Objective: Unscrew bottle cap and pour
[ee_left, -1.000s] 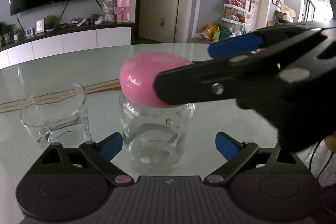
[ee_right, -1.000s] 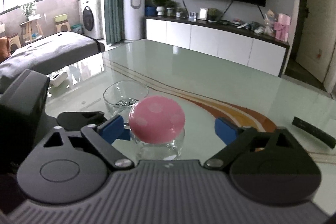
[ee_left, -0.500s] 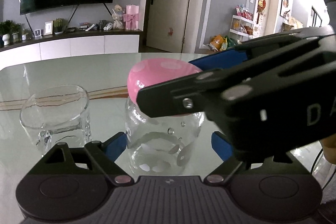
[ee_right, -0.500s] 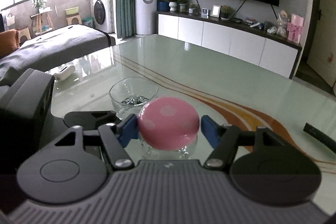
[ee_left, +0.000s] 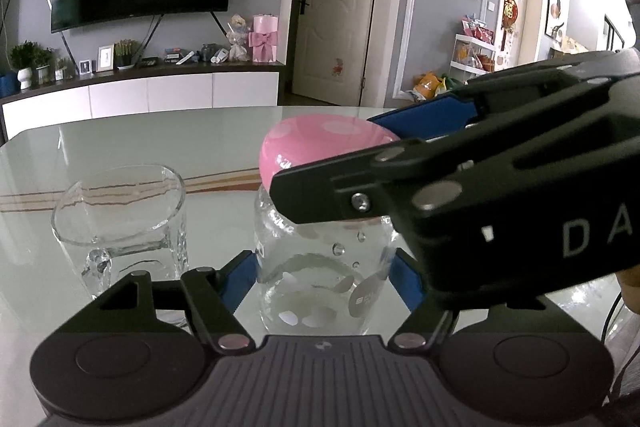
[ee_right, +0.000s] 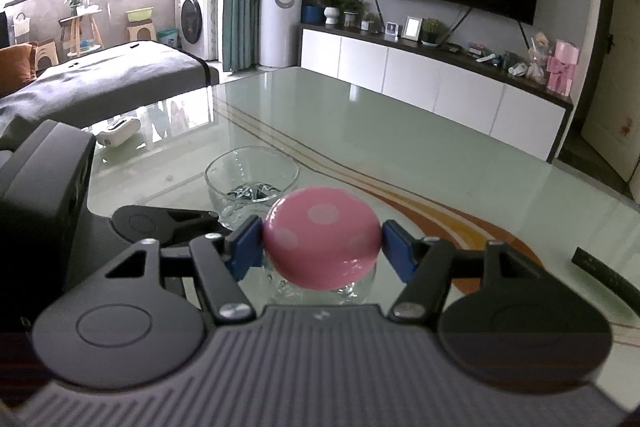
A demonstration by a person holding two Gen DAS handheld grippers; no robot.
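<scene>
Pink cap (ee_right: 323,237) sits on the upright bottle (ee_left: 320,279) beside the glass (ee_left: 120,223); my right fingers (ee_right: 244,247) pinch the cap's sides, left fingers (ee_left: 236,279) clasp the body below.

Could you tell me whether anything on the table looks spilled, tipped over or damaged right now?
Nothing stands out. The bottle stands upright with its pink cap on, the glass beside it is upright, and no spill shows on the table.
</scene>
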